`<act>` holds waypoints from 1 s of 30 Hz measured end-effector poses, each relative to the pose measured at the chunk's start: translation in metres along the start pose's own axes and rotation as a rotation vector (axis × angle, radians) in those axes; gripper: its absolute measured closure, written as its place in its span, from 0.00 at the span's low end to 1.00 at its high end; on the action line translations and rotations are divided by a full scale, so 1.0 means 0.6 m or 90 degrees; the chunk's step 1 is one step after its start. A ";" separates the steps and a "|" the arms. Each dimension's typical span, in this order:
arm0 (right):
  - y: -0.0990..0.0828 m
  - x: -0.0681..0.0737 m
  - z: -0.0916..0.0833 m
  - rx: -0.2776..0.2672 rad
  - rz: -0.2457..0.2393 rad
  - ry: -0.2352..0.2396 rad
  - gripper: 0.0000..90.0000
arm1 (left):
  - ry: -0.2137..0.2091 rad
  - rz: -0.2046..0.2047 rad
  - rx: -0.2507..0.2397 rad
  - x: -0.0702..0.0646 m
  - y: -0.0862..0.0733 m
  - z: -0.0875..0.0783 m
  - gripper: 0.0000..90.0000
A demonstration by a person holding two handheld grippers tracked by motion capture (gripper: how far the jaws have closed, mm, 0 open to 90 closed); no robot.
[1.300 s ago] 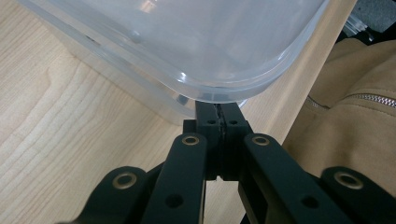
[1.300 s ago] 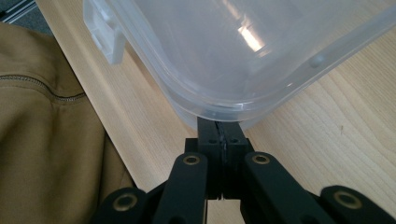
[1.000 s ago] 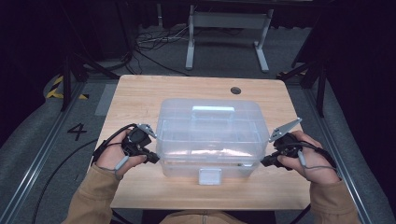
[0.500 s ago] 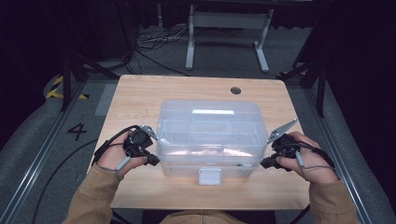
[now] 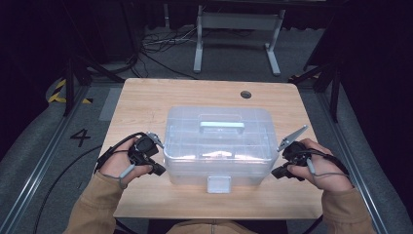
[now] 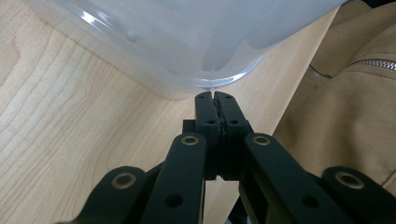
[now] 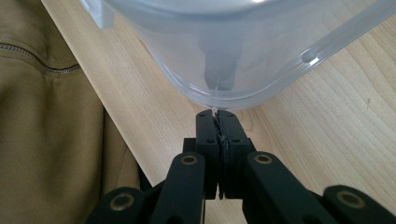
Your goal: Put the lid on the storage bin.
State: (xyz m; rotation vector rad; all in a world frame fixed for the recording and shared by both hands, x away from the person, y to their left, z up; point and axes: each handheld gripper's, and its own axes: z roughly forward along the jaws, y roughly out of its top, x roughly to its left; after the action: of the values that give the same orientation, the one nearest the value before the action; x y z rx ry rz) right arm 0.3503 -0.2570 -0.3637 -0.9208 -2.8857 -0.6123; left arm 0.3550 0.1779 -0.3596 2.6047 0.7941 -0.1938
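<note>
Pale wooden counter (image 5: 146, 105) on a grey floor (image 5: 44, 146), dark room beyond. Clear plastic box (image 5: 217, 146) sits at centre. My left tongs (image 5: 158, 170) and right tongs (image 5: 275, 172) are closed, empty, tips touching its near-left and near-right corners.

High view: above the person's edge of the wooden table (image 5: 146, 102), facing forward and down, well back from the clear plastic box (image 5: 216, 146). Gripper views: low, just beside that box's near corners (image 6: 205, 70) (image 7: 219, 70), sharing box and tabletop.
</note>
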 end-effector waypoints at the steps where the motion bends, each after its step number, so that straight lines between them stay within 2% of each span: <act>1: 0.000 0.000 0.000 0.000 -0.001 0.000 0.98 | -0.001 0.001 0.002 0.000 0.000 0.001 0.99; 7: -0.002 0.001 -0.004 -0.009 -0.003 0.003 0.96 | -0.001 0.001 0.003 -0.001 0.001 0.002 0.98; 12: -0.007 0.000 -0.012 -0.026 -0.004 0.008 0.92 | -0.001 -0.003 -0.016 0.003 -0.005 -0.007 0.95; 23: -0.019 -0.017 -0.050 -0.106 0.012 -0.017 0.82 | 0.029 -0.056 -0.104 0.010 -0.036 -0.037 0.87; 30: -0.023 -0.032 -0.070 -0.163 0.030 -0.038 0.76 | 0.068 -0.104 -0.161 0.020 -0.055 -0.052 0.84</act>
State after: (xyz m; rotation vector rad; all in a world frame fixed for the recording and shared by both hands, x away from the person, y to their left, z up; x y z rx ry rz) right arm 0.3554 -0.2940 -0.3334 -1.0478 -2.8732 -0.9851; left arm 0.3465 0.2221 -0.3455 2.3300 1.0012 0.0010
